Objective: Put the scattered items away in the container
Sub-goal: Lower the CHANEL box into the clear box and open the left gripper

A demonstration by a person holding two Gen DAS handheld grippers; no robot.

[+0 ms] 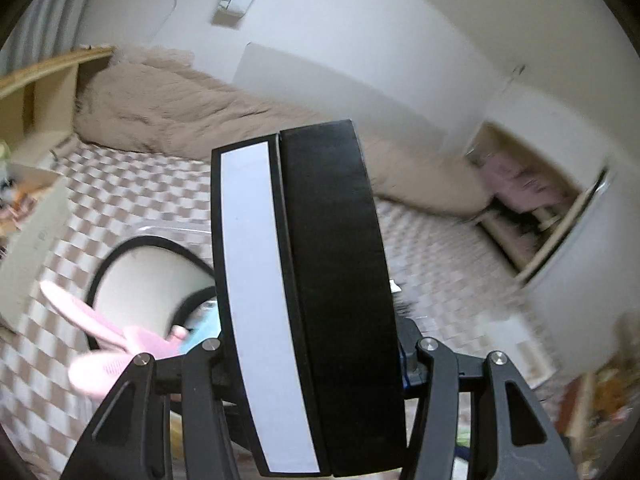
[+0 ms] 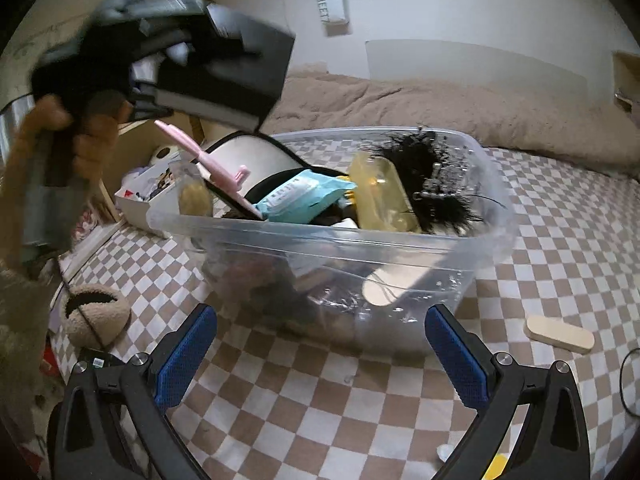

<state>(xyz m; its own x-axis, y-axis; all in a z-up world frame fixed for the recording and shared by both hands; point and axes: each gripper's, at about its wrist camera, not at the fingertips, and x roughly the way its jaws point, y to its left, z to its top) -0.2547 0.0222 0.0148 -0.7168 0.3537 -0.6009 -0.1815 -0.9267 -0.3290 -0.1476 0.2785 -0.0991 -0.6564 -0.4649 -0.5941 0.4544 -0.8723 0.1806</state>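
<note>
Container (image 2: 400, 248): clear glossy plastic, smooth walls. Black box (image 1: 320, 280): matt card look, with a smooth white paper-like strip. Bed sheet (image 2: 320, 400): matt checked cloth; blanket (image 2: 440, 108) fuzzy beige plush. Right gripper (image 2: 322, 356) pads (image 2: 182, 360): blue textured rubber, on matt black plastic arms with shiny metal pins. Wipes pack (image 2: 300, 196): glossy film. Feather piece (image 2: 424, 164): fluffy black.

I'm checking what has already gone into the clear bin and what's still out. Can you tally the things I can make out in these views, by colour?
Black: 2, the box held in the left gripper and the feathery piece in the bin
Pink: 1, comb
Light blue: 1, wipes pack
Yellow: 1, clear case
Beige: 1, flat stick on the checked cover, outside the bin
Total: 6
</note>
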